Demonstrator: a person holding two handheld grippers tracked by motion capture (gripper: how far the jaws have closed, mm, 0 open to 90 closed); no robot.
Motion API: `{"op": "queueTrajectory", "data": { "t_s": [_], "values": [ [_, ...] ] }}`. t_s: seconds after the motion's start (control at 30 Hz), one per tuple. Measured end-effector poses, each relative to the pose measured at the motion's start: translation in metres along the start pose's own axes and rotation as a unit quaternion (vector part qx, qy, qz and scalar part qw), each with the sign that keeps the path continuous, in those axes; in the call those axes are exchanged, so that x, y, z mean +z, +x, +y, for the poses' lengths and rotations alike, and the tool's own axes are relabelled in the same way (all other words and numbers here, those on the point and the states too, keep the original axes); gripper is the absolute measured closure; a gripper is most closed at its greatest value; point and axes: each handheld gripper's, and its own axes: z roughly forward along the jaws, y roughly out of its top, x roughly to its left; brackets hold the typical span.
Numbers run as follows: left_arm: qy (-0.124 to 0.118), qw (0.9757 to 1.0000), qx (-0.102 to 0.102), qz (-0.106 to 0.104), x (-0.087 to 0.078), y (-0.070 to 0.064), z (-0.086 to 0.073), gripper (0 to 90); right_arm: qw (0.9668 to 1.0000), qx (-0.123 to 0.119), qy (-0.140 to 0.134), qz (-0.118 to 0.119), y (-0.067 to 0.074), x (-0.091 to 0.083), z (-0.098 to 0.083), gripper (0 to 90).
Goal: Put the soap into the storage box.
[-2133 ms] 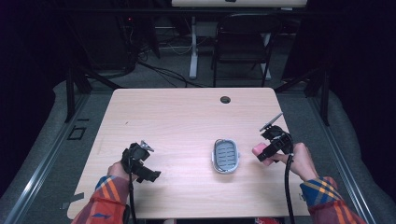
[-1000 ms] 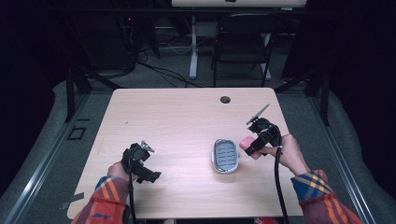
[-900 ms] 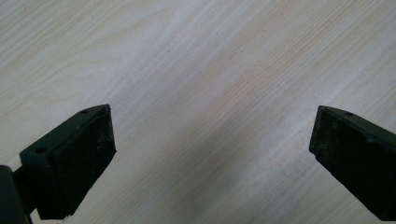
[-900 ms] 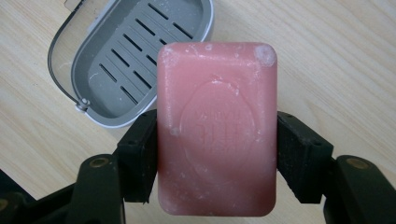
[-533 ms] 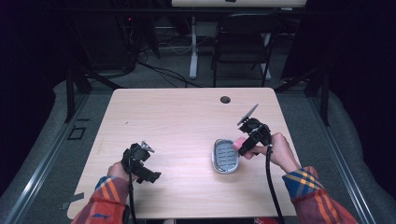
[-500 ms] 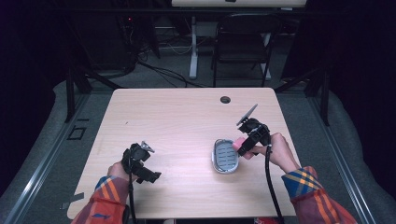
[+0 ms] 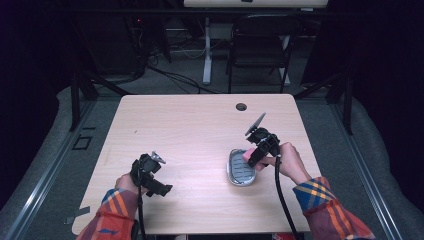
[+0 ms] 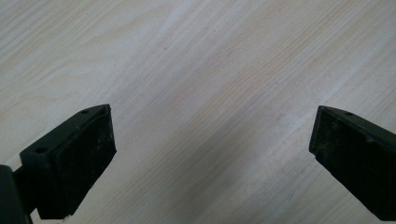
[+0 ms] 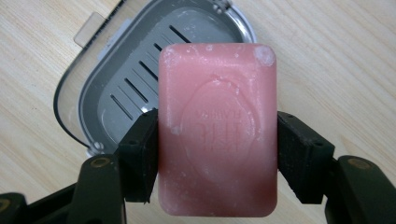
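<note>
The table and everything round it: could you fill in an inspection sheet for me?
Surface: pale wooden table, round cable hole near the far edge.
Job's things: pink soap bar; grey slotted soap dish, holding nothing.
Clutter: nothing seen.
Grippers: right tongs clamp the soap by its long sides, above the dish; left tongs open over bare wood.
Cables: one black cable trails from the right tongs, more lie on the floor behind.
Surroundings: dark room, folding chair beyond the table.
</note>
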Motion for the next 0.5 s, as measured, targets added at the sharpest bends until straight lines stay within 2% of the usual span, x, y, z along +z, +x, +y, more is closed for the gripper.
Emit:
{"op": "queueTrajectory", "data": {
  "t_s": [0.1,0.23,0.5],
  "values": [
    [0.000,1.0000,0.000,0.000,0.000,0.000,0.000,0.3,1.0000,0.002,0.001,-0.003,0.003,0.005,0.003,36.7],
    [0.001,1.0000,0.001,0.000,0.000,0.000,0.000,0.3,0.9999,0.013,0.000,0.006,0.006,0.010,0.004,36.6],
    [0.003,1.0000,0.002,-0.002,0.000,0.000,0.000,0.3,0.9999,0.010,0.001,0.007,0.009,0.011,0.004,36.6]
  ]
}}
